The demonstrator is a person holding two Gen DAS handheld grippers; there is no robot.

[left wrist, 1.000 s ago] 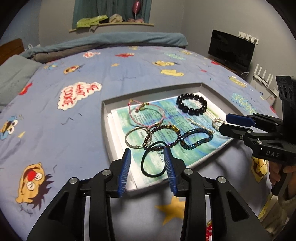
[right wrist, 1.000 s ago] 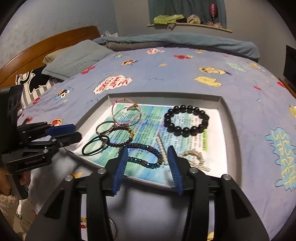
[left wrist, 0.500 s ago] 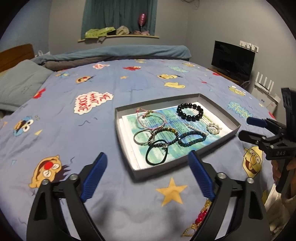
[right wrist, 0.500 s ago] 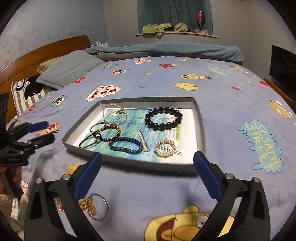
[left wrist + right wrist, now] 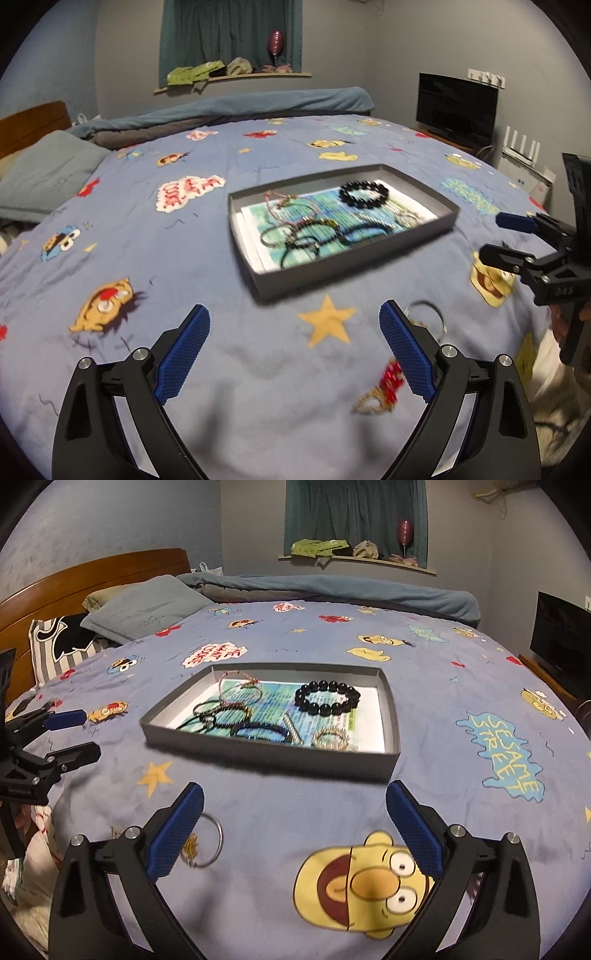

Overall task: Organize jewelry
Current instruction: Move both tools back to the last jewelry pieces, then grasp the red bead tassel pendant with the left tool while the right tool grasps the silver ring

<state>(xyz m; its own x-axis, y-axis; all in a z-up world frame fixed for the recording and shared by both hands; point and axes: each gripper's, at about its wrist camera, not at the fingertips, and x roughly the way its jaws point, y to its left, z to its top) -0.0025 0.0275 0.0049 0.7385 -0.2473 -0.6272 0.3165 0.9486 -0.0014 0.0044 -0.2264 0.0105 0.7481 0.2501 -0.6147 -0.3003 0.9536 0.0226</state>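
Observation:
A grey tray (image 5: 354, 266) (image 5: 266, 755) lies on the bedspread and holds several bracelets, among them a black bead bracelet (image 5: 364, 192) (image 5: 327, 698), a pink cord one (image 5: 291, 205) and a black loop (image 5: 299, 251). Outside the tray, near its front edge, lie a silver ring bangle (image 5: 212, 840) (image 5: 424, 314) and a gold chain with red beads (image 5: 384, 387). My left gripper (image 5: 293, 354) is open and empty, short of the tray. My right gripper (image 5: 293, 834) is open and empty, also short of the tray. Each shows in the other's view, the right (image 5: 506, 240) and the left (image 5: 70, 734).
The bed is covered by a blue cartoon-print spread (image 5: 443, 686). Pillows (image 5: 140, 609) and a wooden headboard (image 5: 92, 572) are at the left. A rolled blanket (image 5: 332, 587) lies at the back. A TV (image 5: 456, 103) stands at the right.
Both grippers have pulled back from the tray and opened wide. The tray now looks smaller and farther off, and the bangle and gold chain have come into view.

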